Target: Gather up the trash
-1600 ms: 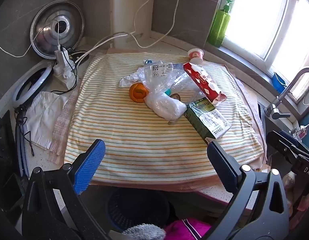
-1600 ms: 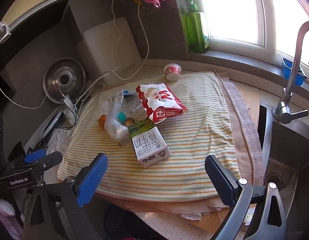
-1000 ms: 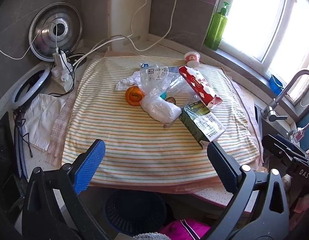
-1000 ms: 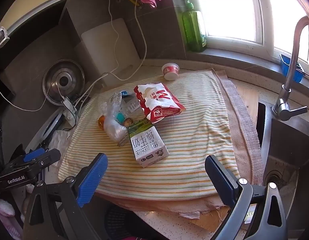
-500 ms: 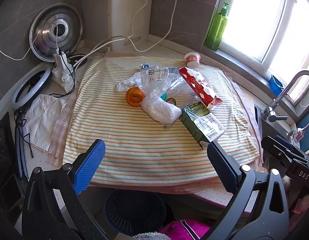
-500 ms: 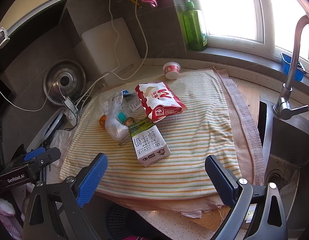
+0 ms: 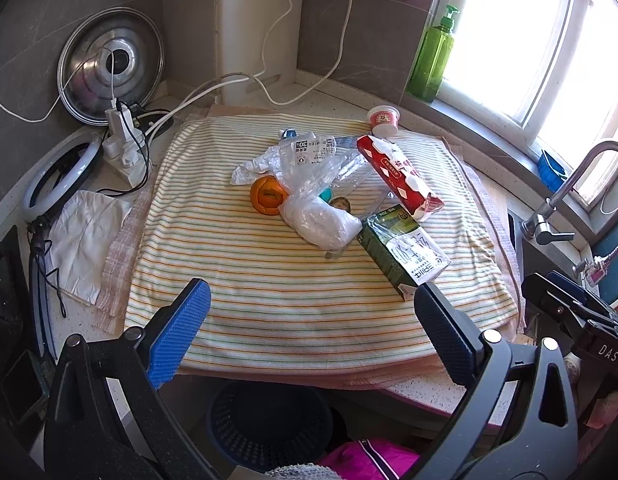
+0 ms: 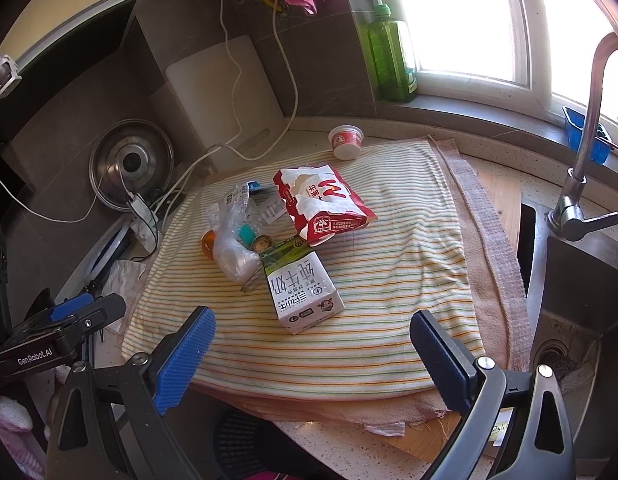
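Trash lies on a striped cloth (image 7: 269, 280): a green and white milk carton (image 7: 403, 254) (image 8: 303, 292), a red and white snack bag (image 7: 399, 178) (image 8: 321, 206), a crumpled clear plastic bag (image 7: 313, 200) (image 8: 233, 240), an orange lid (image 7: 267, 195), a small red cup (image 7: 383, 120) (image 8: 346, 142). My left gripper (image 7: 309, 328) is open and empty over the cloth's near edge. My right gripper (image 8: 313, 344) is open and empty, just short of the carton. A dark basket (image 7: 269, 424) sits below the counter edge.
A pot lid (image 7: 111, 80), power strip (image 7: 123, 140) and white cables stand at the back left. A green soap bottle (image 7: 431, 56) is on the sill. The tap (image 8: 581, 184) and sink (image 8: 577, 300) are at the right. White paper (image 7: 85, 240) lies left.
Both grippers stay open and empty. The views shifted only slightly; the trash has not moved.
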`<action>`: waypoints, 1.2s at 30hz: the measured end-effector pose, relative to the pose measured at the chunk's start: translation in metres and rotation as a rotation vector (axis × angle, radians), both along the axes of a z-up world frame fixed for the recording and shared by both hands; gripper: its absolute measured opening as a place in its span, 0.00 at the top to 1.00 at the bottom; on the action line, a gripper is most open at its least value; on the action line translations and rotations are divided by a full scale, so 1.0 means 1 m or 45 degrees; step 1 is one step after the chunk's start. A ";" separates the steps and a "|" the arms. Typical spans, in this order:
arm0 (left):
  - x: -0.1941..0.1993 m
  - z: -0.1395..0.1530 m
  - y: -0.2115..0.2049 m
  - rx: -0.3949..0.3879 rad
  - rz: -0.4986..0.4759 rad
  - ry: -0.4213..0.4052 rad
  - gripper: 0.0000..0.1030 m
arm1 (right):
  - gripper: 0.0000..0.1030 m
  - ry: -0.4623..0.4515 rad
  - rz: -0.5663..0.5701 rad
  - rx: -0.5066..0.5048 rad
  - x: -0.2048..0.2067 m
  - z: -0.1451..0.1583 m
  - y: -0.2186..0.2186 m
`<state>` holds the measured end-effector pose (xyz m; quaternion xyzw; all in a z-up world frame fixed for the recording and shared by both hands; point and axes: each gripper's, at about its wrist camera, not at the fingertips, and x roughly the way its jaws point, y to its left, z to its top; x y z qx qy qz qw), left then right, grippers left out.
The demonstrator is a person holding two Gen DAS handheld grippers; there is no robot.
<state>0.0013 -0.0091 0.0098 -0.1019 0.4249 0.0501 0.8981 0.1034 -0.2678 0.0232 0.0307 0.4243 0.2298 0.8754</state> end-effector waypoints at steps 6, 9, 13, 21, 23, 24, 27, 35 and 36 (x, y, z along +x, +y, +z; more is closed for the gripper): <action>-0.001 0.000 -0.001 0.000 -0.001 0.001 0.00 | 0.04 0.003 0.008 0.001 0.001 0.001 0.002; -0.001 0.001 -0.003 0.000 0.002 0.003 0.00 | 0.04 0.004 0.011 0.002 0.001 0.000 0.003; 0.000 0.001 -0.006 0.000 0.007 0.006 0.00 | 0.04 0.006 0.014 0.003 0.001 -0.001 0.004; 0.004 -0.004 0.005 -0.011 0.007 0.006 0.00 | 0.04 0.012 0.019 0.006 0.003 -0.001 0.006; 0.004 -0.004 0.004 -0.010 0.007 0.007 0.00 | 0.04 0.012 0.022 0.006 0.004 -0.002 0.006; 0.005 -0.005 0.004 -0.010 0.008 0.008 0.00 | 0.03 0.012 0.024 0.007 0.004 -0.002 0.006; 0.003 -0.005 0.006 -0.011 0.007 0.008 0.00 | 0.03 0.015 0.027 0.009 0.004 -0.002 0.006; 0.002 -0.009 0.010 -0.016 0.014 0.011 0.00 | 0.03 0.020 0.032 0.009 0.006 -0.004 0.006; 0.002 -0.009 0.010 -0.016 0.013 0.011 0.00 | 0.03 0.023 0.033 0.010 0.007 -0.004 0.006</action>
